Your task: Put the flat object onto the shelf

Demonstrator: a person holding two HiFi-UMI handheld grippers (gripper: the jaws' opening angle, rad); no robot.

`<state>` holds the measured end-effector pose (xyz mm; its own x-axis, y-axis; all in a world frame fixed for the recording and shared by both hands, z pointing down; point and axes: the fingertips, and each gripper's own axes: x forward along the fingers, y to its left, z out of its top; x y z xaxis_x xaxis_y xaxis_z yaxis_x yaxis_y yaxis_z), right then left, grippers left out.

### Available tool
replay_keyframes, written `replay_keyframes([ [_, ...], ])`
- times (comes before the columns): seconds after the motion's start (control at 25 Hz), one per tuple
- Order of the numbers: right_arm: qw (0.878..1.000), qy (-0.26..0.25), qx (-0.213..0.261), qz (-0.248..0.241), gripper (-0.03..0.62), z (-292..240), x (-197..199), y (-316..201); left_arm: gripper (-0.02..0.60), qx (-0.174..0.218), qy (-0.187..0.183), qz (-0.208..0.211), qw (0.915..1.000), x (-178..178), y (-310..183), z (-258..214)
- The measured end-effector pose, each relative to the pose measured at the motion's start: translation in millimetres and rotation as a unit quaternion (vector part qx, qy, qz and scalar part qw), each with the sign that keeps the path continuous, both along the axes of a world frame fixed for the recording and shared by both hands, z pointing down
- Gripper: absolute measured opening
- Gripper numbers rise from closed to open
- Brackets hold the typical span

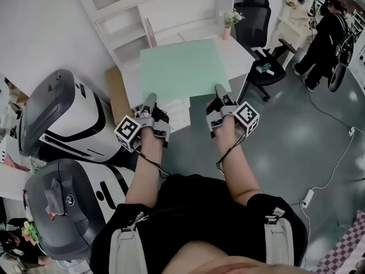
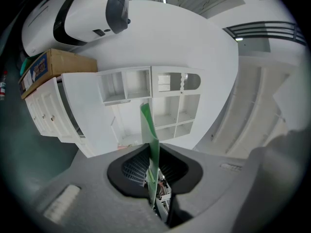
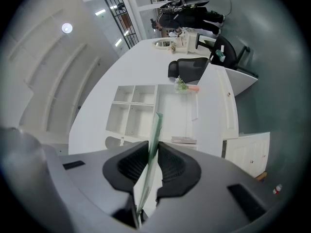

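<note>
White desk (image 1: 240, 55), flower vase (image 1: 227, 32) atop.

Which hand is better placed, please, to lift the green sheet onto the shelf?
Neither alone: the left claw and right claw both clamp the sheet at its near edge. If one leads, probably left: the shelf stands slightly to that side.

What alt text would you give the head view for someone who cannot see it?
Seen from above, a person's left gripper and right gripper hold a flat green sheet by its near edge over a white desk. White shelves stand beyond it.
</note>
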<state>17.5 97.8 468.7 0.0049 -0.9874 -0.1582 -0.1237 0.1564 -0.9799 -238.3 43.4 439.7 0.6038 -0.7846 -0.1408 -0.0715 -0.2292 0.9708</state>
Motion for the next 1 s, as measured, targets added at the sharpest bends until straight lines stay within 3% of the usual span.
replay_keyframes([
  [0.52, 1.000, 0.011, 0.009, 0.003, 0.060, -5.0, 29.9, -13.7, 0.054, 0.002, 0.014, 0.002, 0.9999, 29.2, -13.1, 5.2],
  [0.8, 0.999, 0.023, 0.018, 0.014, 0.060, -12.3, 56.1, -52.5, 0.054, -0.003, 0.034, 0.024, 0.9991, 55.8, -51.1, 2.9],
  [1.0, 0.999, 0.018, 0.024, 0.018, 0.060, -13.3, 72.1, -86.8, 0.055, 0.014, 0.023, 0.027, 0.9993, 71.0, -86.7, -5.4],
])
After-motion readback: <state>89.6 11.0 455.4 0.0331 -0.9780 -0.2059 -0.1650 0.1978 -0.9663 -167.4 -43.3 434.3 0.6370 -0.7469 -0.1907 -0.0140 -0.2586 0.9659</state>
